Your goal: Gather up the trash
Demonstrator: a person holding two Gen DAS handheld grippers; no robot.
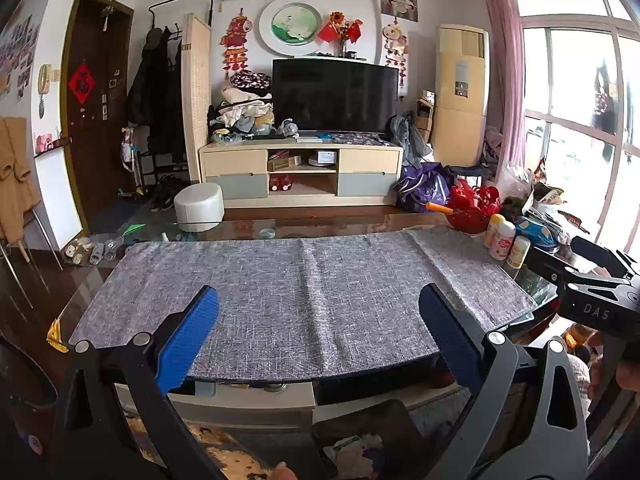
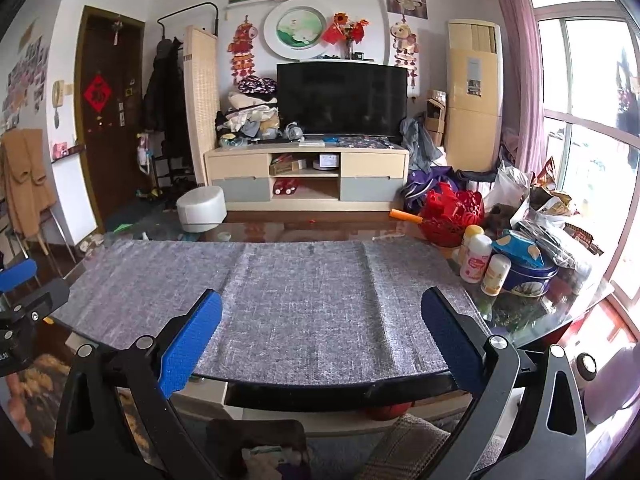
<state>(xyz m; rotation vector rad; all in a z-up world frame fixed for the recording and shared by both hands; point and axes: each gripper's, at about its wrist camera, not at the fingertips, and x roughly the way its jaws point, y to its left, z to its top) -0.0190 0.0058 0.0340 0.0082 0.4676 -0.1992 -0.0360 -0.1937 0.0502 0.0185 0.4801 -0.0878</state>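
My left gripper (image 1: 318, 300) is open over the near edge of a grey cloth (image 1: 304, 288) that covers a glass coffee table (image 1: 248, 226); nothing lies between its blue pads. My right gripper (image 2: 320, 300) is open over the same cloth (image 2: 304, 292), also holding nothing. Each gripper shows in the other's view, the right one (image 1: 592, 284) at the right edge and the left one (image 2: 24, 296) at the left edge. Below the table's front edge stands a dark container (image 1: 360, 420) with crumpled scraps (image 1: 352, 450) inside, seen again in the right wrist view (image 2: 272, 456).
The table's right end holds three bottles (image 2: 480, 260), a blue tin (image 2: 528, 276), a red basket (image 2: 448, 212) and plastic bags (image 2: 548, 216). A white stool (image 1: 199, 206) and a TV cabinet (image 1: 300, 172) stand beyond. A yellow piece (image 1: 56, 336) sits at the table's left corner.
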